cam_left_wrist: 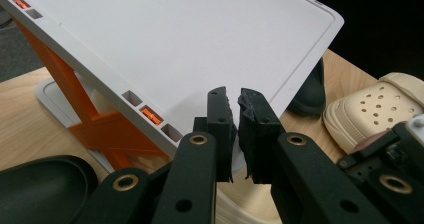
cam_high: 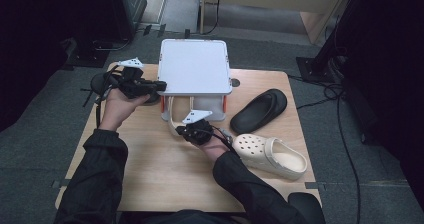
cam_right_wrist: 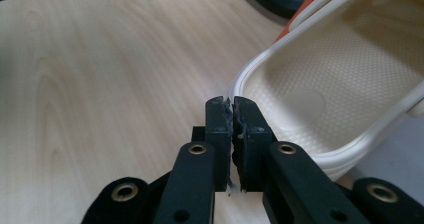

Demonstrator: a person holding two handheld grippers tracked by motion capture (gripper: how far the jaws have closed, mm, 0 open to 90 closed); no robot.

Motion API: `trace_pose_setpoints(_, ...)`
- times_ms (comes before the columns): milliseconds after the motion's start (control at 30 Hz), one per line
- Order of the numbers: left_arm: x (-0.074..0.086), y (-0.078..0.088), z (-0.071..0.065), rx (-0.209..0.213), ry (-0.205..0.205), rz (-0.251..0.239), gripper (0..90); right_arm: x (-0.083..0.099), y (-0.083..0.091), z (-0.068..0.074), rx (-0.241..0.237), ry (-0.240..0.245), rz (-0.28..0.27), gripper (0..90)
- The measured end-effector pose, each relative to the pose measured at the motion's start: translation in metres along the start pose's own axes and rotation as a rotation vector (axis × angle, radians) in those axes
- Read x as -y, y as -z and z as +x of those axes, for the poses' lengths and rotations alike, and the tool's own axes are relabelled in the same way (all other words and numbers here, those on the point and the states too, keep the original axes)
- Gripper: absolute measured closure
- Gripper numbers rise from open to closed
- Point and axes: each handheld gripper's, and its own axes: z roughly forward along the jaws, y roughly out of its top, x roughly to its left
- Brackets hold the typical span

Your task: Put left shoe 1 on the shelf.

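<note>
Right tongs (cam_right_wrist: 233,115) pinch the rim of the cream clog (cam_right_wrist: 330,89), whose long axis runs away under the white rack (cam_high: 194,66). Left tongs (cam_left_wrist: 239,129) are closed on the rack's top edge, steadying it on the worktop (cam_high: 165,169).

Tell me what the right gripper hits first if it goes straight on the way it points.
Most likely the cream clog under the white rack: the right gripper is shut, its tips about at the clog's heel rim; whether they already touch is unclear.
</note>
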Motion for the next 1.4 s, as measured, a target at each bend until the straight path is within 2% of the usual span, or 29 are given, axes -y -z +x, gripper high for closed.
trace_pose_setpoints(67,0.0,0.0,0.0,-0.001,-0.002,0.001,84.1,-0.001,-0.004,-0.003,0.008,0.01,-0.006,85.4)
trace_pose_setpoints(133,0.0,0.0,0.0,-0.001,-0.002,0.002,84.2,-0.003,-0.007,-0.006,-0.011,-0.001,-0.017,85.1)
trace_pose_setpoints(200,0.0,0.0,0.0,-0.001,-0.003,0.002,84.3,-0.004,-0.011,-0.007,0.018,0.009,-0.021,84.3)
trace_pose_setpoints(267,0.0,0.0,0.0,0.0,-0.004,0.002,84.4,-0.004,-0.015,-0.01,0.021,0.004,-0.034,82.0)
trace_pose_setpoints(333,0.0,0.0,0.0,0.002,-0.004,0.002,84.3,-0.005,-0.014,-0.009,0.017,-0.035,-0.028,80.0)
trace_pose_setpoints(467,0.0,0.0,0.0,0.008,0.001,-0.002,84.4,0.001,-0.006,-0.004,0.025,-0.005,-0.019,82.8)
trace_pose_setpoints(633,0.0,-0.001,0.0,0.003,-0.006,0.0,84.4,0.011,0.0,-0.007,0.049,-0.016,0.011,82.4)
trace_pose_setpoints(733,0.0,-0.001,0.0,0.006,-0.005,-0.001,84.3,0.011,-0.003,-0.013,0.066,-0.026,0.002,79.7)
trace_pose_setpoints(767,0.0,-0.001,0.0,0.006,-0.005,-0.002,84.3,0.01,-0.004,-0.014,0.06,-0.033,-0.002,79.7)
trace_pose_setpoints(833,0.0,-0.001,0.0,0.008,-0.005,-0.002,84.3,0.009,-0.007,-0.016,0.033,-0.041,-0.018,73.4)
trace_pose_setpoints(1067,0.001,0.0,0.0,0.01,-0.004,-0.004,83.5,0.0,-0.021,-0.019,0.028,-0.031,-0.031,66.6)
trace_pose_setpoints(1133,0.001,-0.001,0.001,0.02,-0.004,-0.01,82.2,-0.001,-0.024,-0.019,0.012,-0.039,-0.032,64.7)
trace_pose_setpoints(1267,0.002,0.0,0.001,0.043,0.001,-0.014,77.7,-0.002,-0.02,-0.018,-0.011,-0.048,-0.02,64.6)
trace_pose_setpoints(1400,0.0,0.0,-0.004,0.063,0.006,0.006,68.6,-0.001,-0.008,-0.014,-0.03,-0.069,-0.008,63.0)
